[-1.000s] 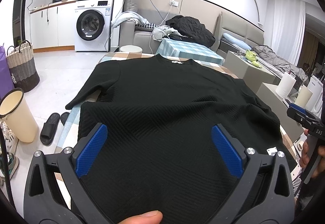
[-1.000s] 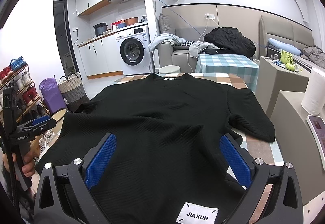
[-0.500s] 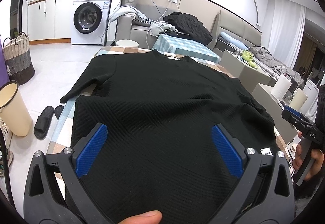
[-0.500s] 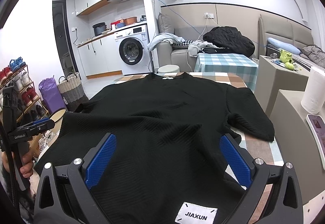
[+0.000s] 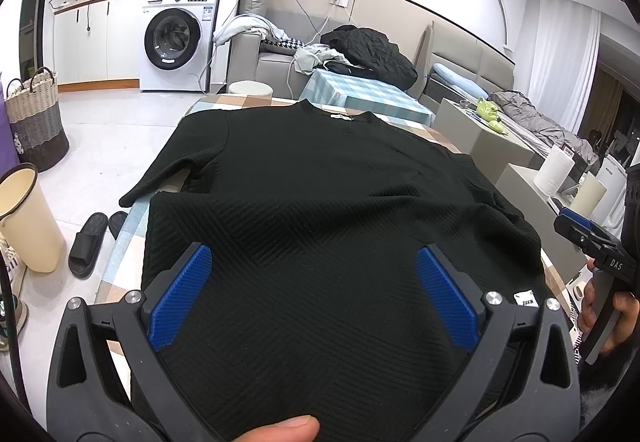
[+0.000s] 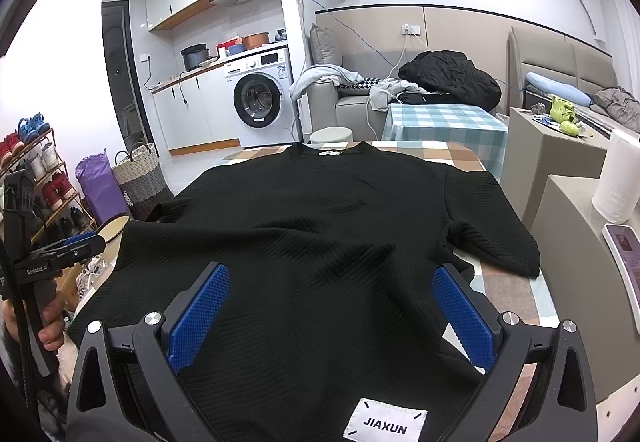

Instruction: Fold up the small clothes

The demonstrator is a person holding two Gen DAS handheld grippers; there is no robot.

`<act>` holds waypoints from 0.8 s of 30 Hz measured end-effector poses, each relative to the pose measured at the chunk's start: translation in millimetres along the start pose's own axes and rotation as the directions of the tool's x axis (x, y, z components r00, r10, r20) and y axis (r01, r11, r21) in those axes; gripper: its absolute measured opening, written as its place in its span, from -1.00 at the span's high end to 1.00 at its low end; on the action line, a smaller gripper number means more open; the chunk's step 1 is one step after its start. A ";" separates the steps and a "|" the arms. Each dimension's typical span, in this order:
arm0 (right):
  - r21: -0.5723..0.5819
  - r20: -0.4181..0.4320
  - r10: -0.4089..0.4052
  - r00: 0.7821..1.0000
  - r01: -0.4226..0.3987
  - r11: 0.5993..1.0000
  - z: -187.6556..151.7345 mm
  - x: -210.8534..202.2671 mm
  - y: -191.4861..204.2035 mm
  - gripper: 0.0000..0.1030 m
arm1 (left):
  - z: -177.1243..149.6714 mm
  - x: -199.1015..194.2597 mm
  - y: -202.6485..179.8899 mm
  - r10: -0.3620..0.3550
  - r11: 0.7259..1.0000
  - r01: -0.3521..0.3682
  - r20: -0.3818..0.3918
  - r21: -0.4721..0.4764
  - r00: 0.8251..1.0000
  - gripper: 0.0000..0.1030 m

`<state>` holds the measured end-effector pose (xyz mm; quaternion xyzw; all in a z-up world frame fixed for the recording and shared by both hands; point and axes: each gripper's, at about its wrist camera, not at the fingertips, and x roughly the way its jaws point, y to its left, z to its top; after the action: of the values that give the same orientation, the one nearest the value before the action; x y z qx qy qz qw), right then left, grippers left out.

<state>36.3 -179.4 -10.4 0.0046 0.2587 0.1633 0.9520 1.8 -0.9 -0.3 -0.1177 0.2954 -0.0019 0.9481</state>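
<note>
Black sweater point(image 5: 320, 201) lies spread flat on checked table point(image 6: 508, 290), neckline at far end, hem nearest cameras. Left gripper point(image 5: 312, 298) and right gripper point(image 6: 332, 314) both spread wide over the hem area, gripping nothing. White JIAXUN label point(image 6: 386, 422) at hem.

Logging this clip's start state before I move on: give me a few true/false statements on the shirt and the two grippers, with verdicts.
1. The black shirt lies spread on the checked table. True.
2. The left gripper is shut on a sleeve. False: its jaws stand wide open over the hem end.
3. The right gripper is open. True.
4. The white JIAXUN label sits at the collar. False: it is at the near hem; the collar is at the far end.
5. The shirt is folded in half. False: both sleeves lie out.
</note>
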 end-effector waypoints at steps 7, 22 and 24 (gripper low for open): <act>0.003 -0.002 -0.001 1.000 0.001 1.000 -0.4 -0.8 -2.2 -1.00 | 0.4 0.6 -0.5 0.000 1.000 0.000 0.002 0.001 1.000 -0.98; 0.010 0.000 -0.016 1.000 0.016 1.000 1.3 -3.3 -5.5 -1.00 | 0.6 1.1 0.3 0.002 1.000 -0.002 -0.001 0.004 1.000 -0.98; 0.012 0.000 -0.013 1.000 0.013 1.000 1.4 -3.0 -5.6 -1.00 | 0.6 2.2 1.5 0.005 1.000 -0.005 -0.005 0.006 1.000 -0.98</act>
<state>36.4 -185.6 -8.2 0.0086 0.2596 0.1554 0.9531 3.9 0.6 -1.4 -0.1141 0.2982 -0.0007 0.9476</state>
